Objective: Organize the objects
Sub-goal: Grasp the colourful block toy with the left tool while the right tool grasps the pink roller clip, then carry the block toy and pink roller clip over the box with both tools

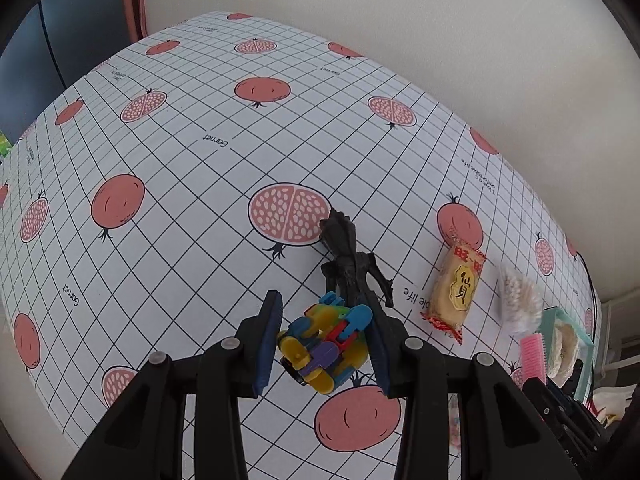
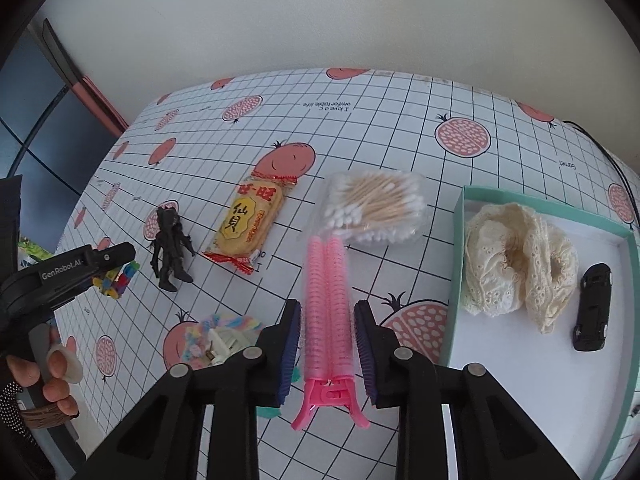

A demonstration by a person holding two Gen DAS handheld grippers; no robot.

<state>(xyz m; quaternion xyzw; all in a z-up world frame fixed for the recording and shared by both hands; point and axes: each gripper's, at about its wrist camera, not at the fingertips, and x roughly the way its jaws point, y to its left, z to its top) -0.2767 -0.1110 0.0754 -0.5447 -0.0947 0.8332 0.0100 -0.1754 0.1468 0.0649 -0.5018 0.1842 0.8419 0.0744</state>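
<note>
A many-coloured block toy (image 1: 324, 344) lies on the pomegranate-print tablecloth (image 1: 180, 168) between the fingers of my left gripper (image 1: 321, 299). The jaws stand open around it, with a small gap on the left side. From the right wrist view the same toy (image 2: 116, 280) shows under the left gripper (image 2: 114, 256). My right gripper (image 2: 327, 305) is open too, straddling a pink hair clip (image 2: 328, 300) without touching it. At the right stands a teal box (image 2: 459, 240) holding cream lace (image 2: 516, 260) and a black toy car (image 2: 594, 308).
A black figure (image 2: 170, 248) stands just beyond the block toy. Further right lie a yellow rice-cracker pack (image 2: 250, 224) and a bag of cotton swabs (image 2: 376, 208). A pastel item with a white clip (image 2: 216, 340) lies left of my right gripper. A person's hand (image 2: 56, 380) holds the left gripper's handle.
</note>
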